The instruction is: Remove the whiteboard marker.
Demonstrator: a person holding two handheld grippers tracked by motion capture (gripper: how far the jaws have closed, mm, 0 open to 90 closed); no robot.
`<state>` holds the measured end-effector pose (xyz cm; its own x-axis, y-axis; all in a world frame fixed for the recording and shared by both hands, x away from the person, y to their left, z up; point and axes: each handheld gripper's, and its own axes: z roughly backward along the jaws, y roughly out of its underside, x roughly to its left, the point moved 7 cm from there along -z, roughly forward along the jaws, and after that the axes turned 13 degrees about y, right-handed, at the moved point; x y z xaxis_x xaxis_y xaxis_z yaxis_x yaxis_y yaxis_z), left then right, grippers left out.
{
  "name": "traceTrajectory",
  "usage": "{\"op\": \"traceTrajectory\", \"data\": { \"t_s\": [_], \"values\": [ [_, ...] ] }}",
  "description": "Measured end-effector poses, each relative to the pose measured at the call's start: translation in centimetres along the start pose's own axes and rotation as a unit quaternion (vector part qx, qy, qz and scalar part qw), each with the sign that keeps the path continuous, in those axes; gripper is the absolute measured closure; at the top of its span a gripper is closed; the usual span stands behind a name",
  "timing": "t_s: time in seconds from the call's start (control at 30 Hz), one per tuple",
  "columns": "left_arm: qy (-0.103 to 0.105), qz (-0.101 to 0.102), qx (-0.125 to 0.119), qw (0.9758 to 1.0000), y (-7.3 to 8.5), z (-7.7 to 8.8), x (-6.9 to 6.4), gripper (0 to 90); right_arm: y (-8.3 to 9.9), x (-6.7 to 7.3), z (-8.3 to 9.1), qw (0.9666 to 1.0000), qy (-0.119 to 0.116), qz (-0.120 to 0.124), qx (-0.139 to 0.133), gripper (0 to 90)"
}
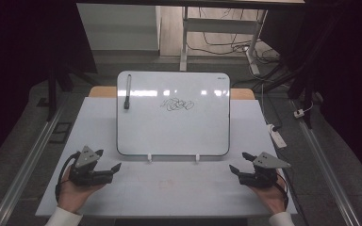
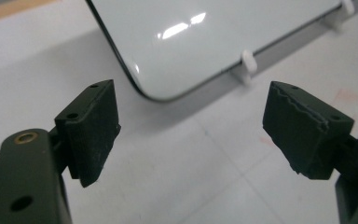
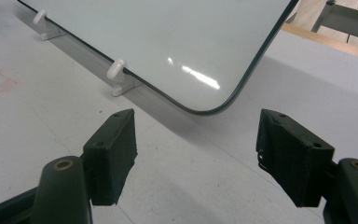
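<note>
From the high view, a whiteboard (image 1: 173,115) leans on two small white stands mid-table, with a black scribble (image 1: 178,104) and a marker (image 1: 127,92) stuck near its top left. The left gripper (image 1: 109,160) and right gripper (image 1: 236,161) sit well apart near the table's front edge.

Left gripper view: jaws spread wide, nothing in them, whiteboard corner (image 2: 154,88) just ahead.

Right gripper view: same deal, wide open and empty, the other bottom corner (image 3: 205,105) ahead.

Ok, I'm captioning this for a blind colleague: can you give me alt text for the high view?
A whiteboard stands propped on a white table, with a black scribble near its top and a marker at its upper left. In front, a person holds an open tool in each hand: left tool, right tool.
</note>
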<state>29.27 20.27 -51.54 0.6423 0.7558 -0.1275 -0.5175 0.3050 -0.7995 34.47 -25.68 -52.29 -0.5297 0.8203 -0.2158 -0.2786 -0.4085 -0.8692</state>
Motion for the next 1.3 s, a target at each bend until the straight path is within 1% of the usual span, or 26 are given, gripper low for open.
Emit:
{"op": "traceTrajectory", "data": {
  "t_s": [0.03, 0.1, 0.13, 0.17, 0.2, 0.23, 0.27, 0.3, 0.33, 0.37, 0.4, 0.43, 0.53, 0.57, 0.6, 0.73, 0.83, 0.93, 1.0, 1.03, 1.13, 1.23, 1.27, 1.3],
  "values": [
    [0.000, 0.000, 0.000, 1.0000, 0.0, 0.0, 0.0, 19.5, 0.0, 0.0, 0.0, 1.0000, 0.000, 0.000, 0.000, 28.7],
    [-0.004, 0.000, -0.002, 1.0000, -1.2, -0.1, 0.1, 19.7, 0.0, 0.0, -0.1, 1.0000, 0.001, -0.001, 0.002, 28.7],
    [-0.010, -0.004, 0.001, 0.9999, -2.5, -0.2, 0.3, 19.7, 0.1, 0.0, -0.1, 1.0000, 0.002, -0.002, 0.003, 28.7],
    [-0.010, -0.004, 0.001, 0.9999, -2.5, -0.2, 0.3, 19.7, 0.1, 0.0, -0.1, 1.0000, 0.002, -0.001, 0.004, 28.8],
    [-0.017, -0.004, 0.002, 0.9998, -3.8, -0.4, 0.7, 19.8, 0.2, 0.1, -0.2, 1.0000, 0.003, -0.001, 0.006, 28.8],
    [-0.017, -0.004, 0.002, 0.9998, -3.8, -0.4, 0.7, 19.9, 0.2, 0.1, -0.2, 1.0000, 0.003, -0.001, 0.006, 28.8],
    [-0.021, -0.004, 0.001, 0.9998, -4.4, -0.5, 0.9, 20.0, 0.3, 0.1, -0.2, 1.0000, 0.003, -0.001, 0.007, 28.9],
    [-0.028, -0.005, -0.004, 0.9996, -5.8, -0.8, 1.2, 20.2, 0.3, 0.1, -0.2, 1.0000, 0.003, -0.001, 0.007, 28.9],
    [-0.028, -0.005, -0.004, 0.9996, -5.8, -0.8, 1.2, 20.4, 0.3, 0.1, -0.2, 1.0000, 0.003, 0.000, 0.008, 28.9],
    [-0.033, -0.005, -0.005, 0.9994, -6.5, -0.9, 1.4, 20.4, 0.3, 0.2, -0.3, 1.0000, 0.003, -0.001, 0.009, 29.0],
    [-0.037, -0.007, -0.008, 0.9993, -7.7, -1.2, 1.8, 20.5, 0.4, 0.2, -0.3, 0.9999, 0.003, -0.001, 0.010, 29.0],
    [-0.037, -0.007, -0.008, 0.9993, -7.7, -1.2, 1.8, 20.6, 0.4, 0.2, -0.3, 0.9999, 0.003, -0.001, 0.010, 29.0],
    [-0.044, -0.007, -0.007, 0.9990, -9.5, -1.6, 2.5, 20.8, 0.6, 0.3, -0.4, 0.9999, 0.003, 0.004, 0.013, 29.0],
    [-0.046, -0.003, -0.010, 0.9989, -10.6, -1.9, 3.1, 21.0, 0.6, 0.3, -0.4, 0.9999, 0.003, 0.003, 0.014, 29.1],
    [-0.046, -0.003, -0.010, 0.9989, -10.6, -1.9, 3.1, 21.2, 0.7, 0.2, -0.4, 0.9999, 0.004, 0.004, 0.015, 29.1],
    [-0.055, 0.001, -0.009, 0.9984, -12.6, -2.5, 4.3, 23.0, 0.7, 0.2, -0.5, 0.9999, 0.005, 0.000, 0.016, 29.2],
    [-0.063, 0.006, -0.013, 0.9979, -13.9, -2.9, 5.3, 24.9, 0.8, 0.2, -0.6, 0.9998, 0.005, 0.000, 0.018, 29.3],
    [-0.076, 0.008, -0.015, 0.9970, -15.1, -3.4, 6.3, 26.4, 0.9, 0.2, -0.6, 0.9998, 0.005, 0.002, 0.019, 29.3],
    [-0.083, 0.006, -0.015, 0.9964, -15.7, -3.8, 6.7, 28.5, 0.9, 0.3, -0.7, 0.9998, 0.005, 0.001, 0.021, 29.3],
    [-0.087, 0.004, -0.015, 0.9961, -16.0, -4.0, 6.9, 31.4, 1.0, 0.3, -0.7, 0.9997, 0.006, 0.001, 0.022, 29.3],
    [-0.099, -0.001, -0.016, 0.9950, -16.9, -4.5, 7.3, 35.8, 1.0, 0.3, -0.7, 0.9997, 0.007, 0.000, 0.023, 29.3],
    [-0.108, 0.005, -0.019, 0.9940, -17.7, -4.9, 8.0, 38.0, 1.0, 0.3, -0.7, 0.9997, 0.008, 0.000, 0.024, 29.3],
    [-0.112, 0.007, -0.019, 0.9935, -17.9, -5.1, 8.3, 40.9, 1.0, 0.3, -0.8, 0.9997, 0.009, 0.001, 0.025, 29.3],
    [-0.114, 0.011, -0.020, 0.9932, -18.0, -5.3, 8.5, 40.9, 1.0, 0.3, -0.8, 0.9997, 0.009, 0.001, 0.025, 29.3]
  ]
}}
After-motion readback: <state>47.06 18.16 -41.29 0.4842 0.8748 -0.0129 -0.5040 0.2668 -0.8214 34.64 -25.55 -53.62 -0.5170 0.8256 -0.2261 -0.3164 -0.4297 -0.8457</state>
